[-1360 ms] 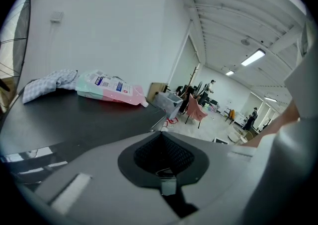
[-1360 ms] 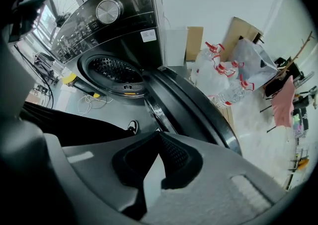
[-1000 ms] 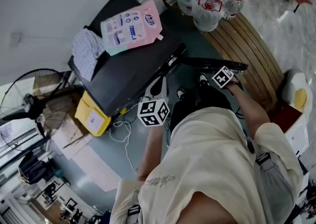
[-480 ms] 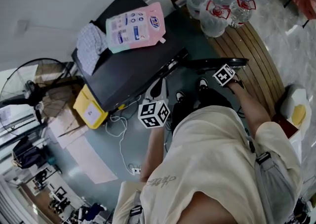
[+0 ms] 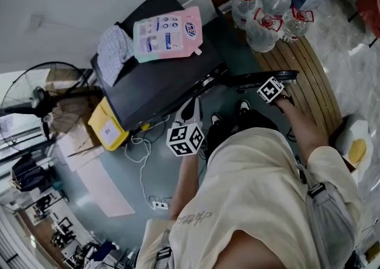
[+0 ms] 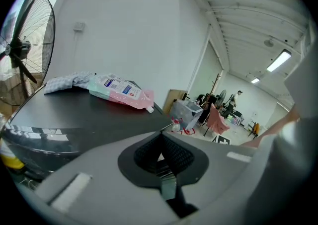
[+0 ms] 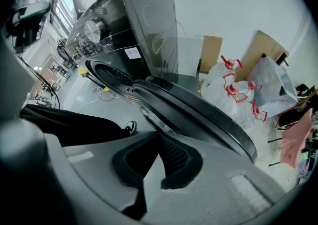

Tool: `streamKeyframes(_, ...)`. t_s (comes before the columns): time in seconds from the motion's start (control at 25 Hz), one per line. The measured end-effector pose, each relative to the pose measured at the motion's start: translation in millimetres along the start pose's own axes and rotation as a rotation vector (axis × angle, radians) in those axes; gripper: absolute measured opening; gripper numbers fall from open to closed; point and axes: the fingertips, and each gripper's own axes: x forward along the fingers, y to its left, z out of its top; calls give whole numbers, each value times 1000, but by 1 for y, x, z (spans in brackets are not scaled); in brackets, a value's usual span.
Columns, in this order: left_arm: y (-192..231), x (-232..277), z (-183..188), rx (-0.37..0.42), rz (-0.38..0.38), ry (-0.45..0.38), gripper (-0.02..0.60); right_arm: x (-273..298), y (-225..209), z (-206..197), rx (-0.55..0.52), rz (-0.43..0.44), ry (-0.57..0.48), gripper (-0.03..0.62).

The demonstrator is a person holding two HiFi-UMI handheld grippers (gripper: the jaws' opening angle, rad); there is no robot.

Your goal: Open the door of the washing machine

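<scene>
The dark grey front-loading washing machine [image 5: 159, 82] stands against the white wall, and its round dark door [image 5: 261, 76] is already swung wide open, standing out from the front of the cabinet. In the right gripper view the door's curved rim [image 7: 198, 114] crosses just ahead of the right gripper [image 7: 159, 142], whose jaws are pressed together with nothing between them. Whether it touches the rim cannot be told. The open drum mouth [image 7: 112, 75] shows behind the door.

The left gripper [image 6: 160, 144] is held in front of the machine, beside its top edge. Its jaws also meet, and they are empty. On the machine's lid lie a pink-and-green detergent pouch [image 5: 168, 36] and a crumpled checked cloth [image 5: 114, 54] – side by side. Clear water bottles with red handles [image 5: 267, 15] cluster on the floor beyond the door.
</scene>
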Motion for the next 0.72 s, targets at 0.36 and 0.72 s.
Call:
streamKeyframes(0.36,2,-8,-5,-10,18,18,17,-6,14,-4,72,26,-15,2)
streamKeyframes(0.72,13,-24,0,-10,4,-9,18,-45,56,44,148,97,-234,2)
